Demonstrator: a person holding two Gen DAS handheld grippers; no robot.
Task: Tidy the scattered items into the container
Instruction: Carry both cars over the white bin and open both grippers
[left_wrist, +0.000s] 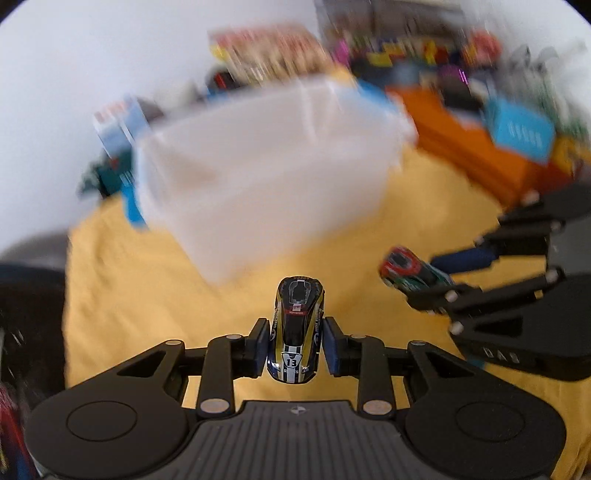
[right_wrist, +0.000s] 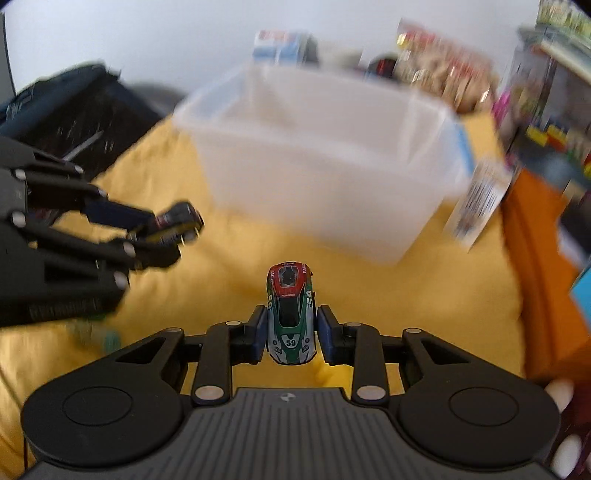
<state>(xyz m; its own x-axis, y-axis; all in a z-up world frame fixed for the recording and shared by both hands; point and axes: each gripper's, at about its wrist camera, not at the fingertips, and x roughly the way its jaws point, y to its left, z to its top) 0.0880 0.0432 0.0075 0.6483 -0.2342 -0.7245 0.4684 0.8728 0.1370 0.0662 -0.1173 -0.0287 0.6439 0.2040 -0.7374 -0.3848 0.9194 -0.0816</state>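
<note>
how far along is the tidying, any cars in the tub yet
Done: both cars are picked up. In hand: the left claw grips the black number 13 car; the right claw grips the green number 59 car. Left: both must go into the translucent tub ahead; its blurred inside shows no cars.

Left claw (left_wrist: 295, 349) tilts downward, its blue pads (left_wrist: 261, 345) pressed on the flanks of a black car (left_wrist: 295, 332); right claw (right_wrist: 291, 334) tilts down likewise, pads clamped on a green car (right_wrist: 291, 317); each claw shows side-on in the other's view, raised off the surface; fingertips (right_wrist: 559, 400) show at the right claw's edge
</note>
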